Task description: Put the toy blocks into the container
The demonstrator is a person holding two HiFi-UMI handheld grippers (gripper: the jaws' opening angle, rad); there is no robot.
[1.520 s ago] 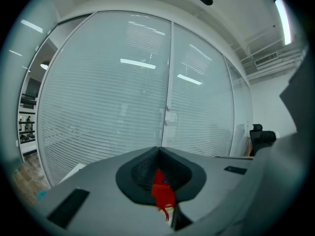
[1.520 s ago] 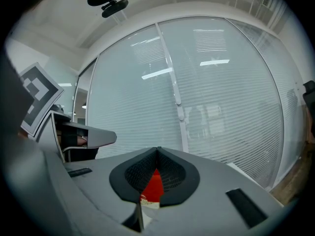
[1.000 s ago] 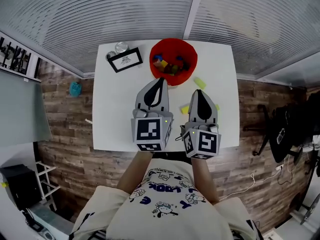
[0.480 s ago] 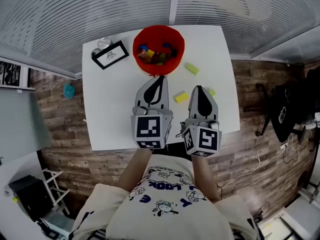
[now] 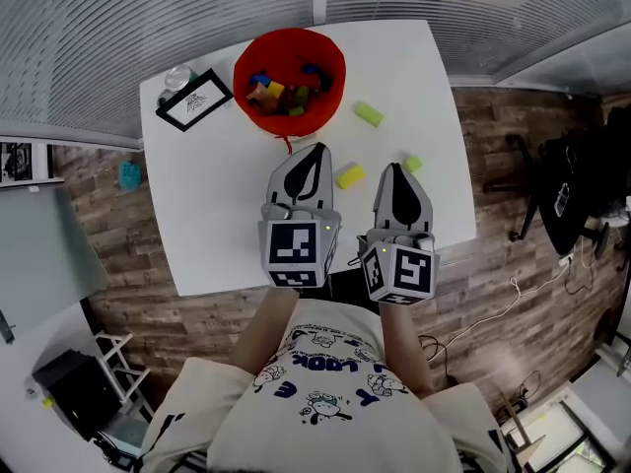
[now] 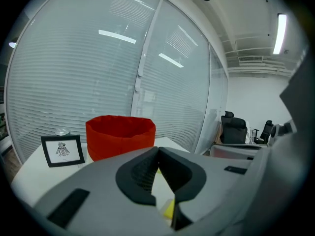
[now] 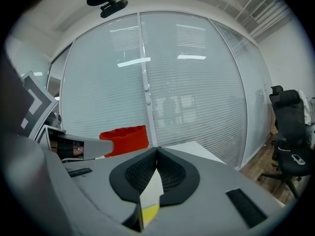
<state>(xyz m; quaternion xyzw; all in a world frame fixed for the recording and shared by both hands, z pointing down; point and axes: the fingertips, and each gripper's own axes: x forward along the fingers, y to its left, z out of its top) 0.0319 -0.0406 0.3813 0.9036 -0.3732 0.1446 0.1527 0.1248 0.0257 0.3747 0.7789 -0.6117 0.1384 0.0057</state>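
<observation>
- Left grey two-jaw gripper (image 5: 315, 152): jaws pressed together, gripping nothing.
- Right grey two-jaw gripper (image 5: 394, 169): likewise closed and empty.
- A yellow toy block (image 5: 349, 175) lies on the white table (image 5: 202, 225) between their tips.
- A small green block (image 5: 413, 164) sits near the right tip, and a lime-green oblong block (image 5: 369, 114) lies farther out.
- The red soft-walled container (image 5: 338, 72), beyond the left tip, holds assorted coloured blocks (image 5: 281, 92).

My L gripper (image 5: 315, 151) & R gripper (image 5: 395, 169): grey, black pads (image 6: 140, 173), b/w marker cubes (image 5: 296, 252). I see cream tee (image 5: 325, 407) w/ blue cartoon print.
</observation>
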